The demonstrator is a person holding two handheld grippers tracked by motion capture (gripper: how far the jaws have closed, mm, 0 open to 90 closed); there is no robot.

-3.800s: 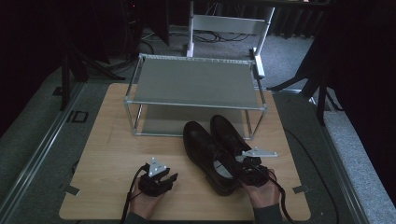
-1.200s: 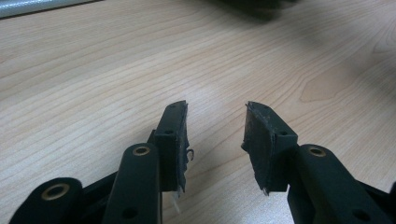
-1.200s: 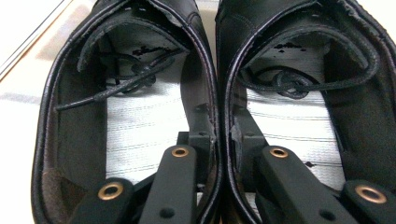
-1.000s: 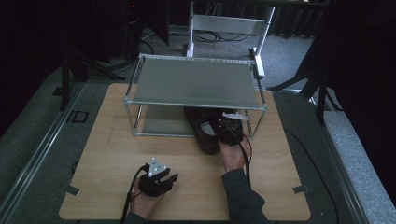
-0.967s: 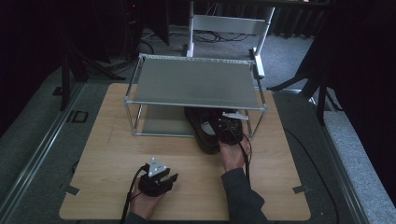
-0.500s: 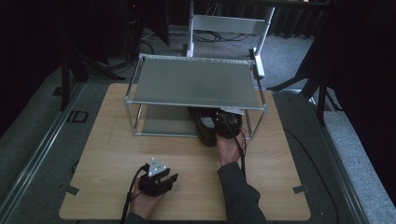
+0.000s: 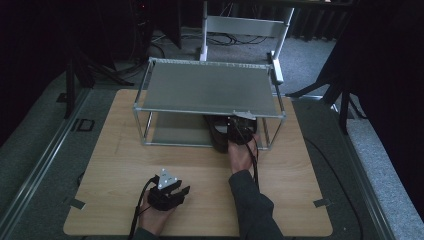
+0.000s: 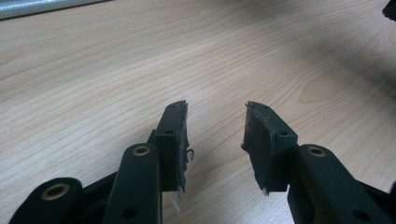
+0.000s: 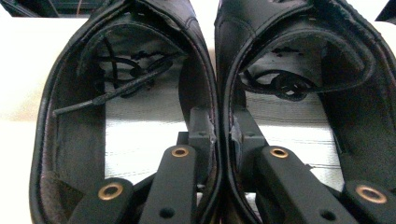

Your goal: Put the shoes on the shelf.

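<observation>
Shoes (image 9: 215,60) are now pushed under the rack (image 7: 210,90), pinched together by the right tool (image 9: 223,128); left tool (image 8: 215,135) is parked half-open, empty. Next, probably, letting go is needed.

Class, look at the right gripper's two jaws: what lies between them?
In the right gripper view, the right gripper has one jaw inside each black shoe, so the shoes' two touching inner walls lie pinched between the jaws.
</observation>
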